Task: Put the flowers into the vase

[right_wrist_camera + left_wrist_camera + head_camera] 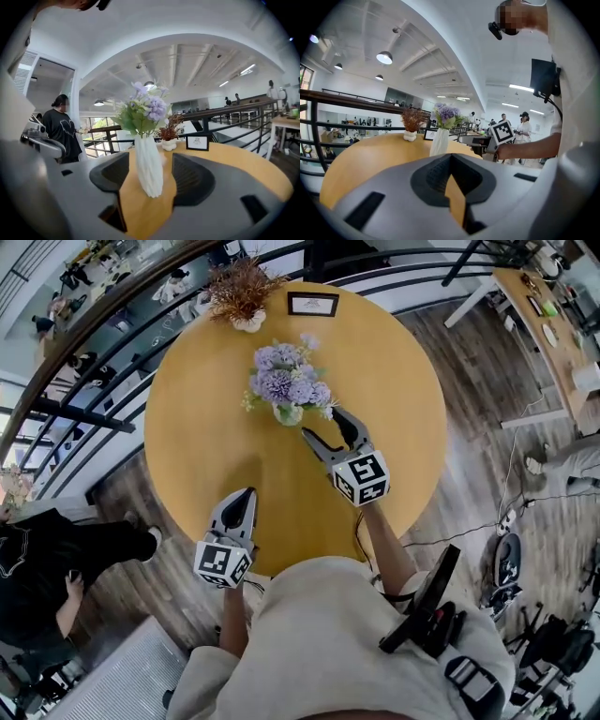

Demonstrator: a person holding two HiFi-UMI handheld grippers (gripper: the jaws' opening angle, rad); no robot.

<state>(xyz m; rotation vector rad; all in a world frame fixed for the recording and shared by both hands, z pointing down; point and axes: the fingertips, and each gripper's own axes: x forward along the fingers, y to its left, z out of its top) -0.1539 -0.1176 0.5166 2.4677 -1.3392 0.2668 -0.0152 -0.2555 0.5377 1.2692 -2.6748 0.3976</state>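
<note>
A white ribbed vase point(288, 414) stands near the middle of the round wooden table point(197, 446), holding a bunch of purple flowers point(286, 381) with green leaves. My right gripper point(322, 424) is just to the right of the vase, open, its fingertips beside the vase's base and nothing between them. In the right gripper view the vase point(149, 169) rises just ahead of the spread jaws of the right gripper point(149, 160), untouched by the pads. My left gripper point(246, 495) rests low at the table's near edge, shut and empty; in its own view the vase point(439, 142) is farther off.
At the table's far side stand a small white pot of dried brown flowers point(246, 298) and a framed card point(312, 304). A black railing point(84, 418) curves round the table's left. A person in black point(37, 554) sits at lower left.
</note>
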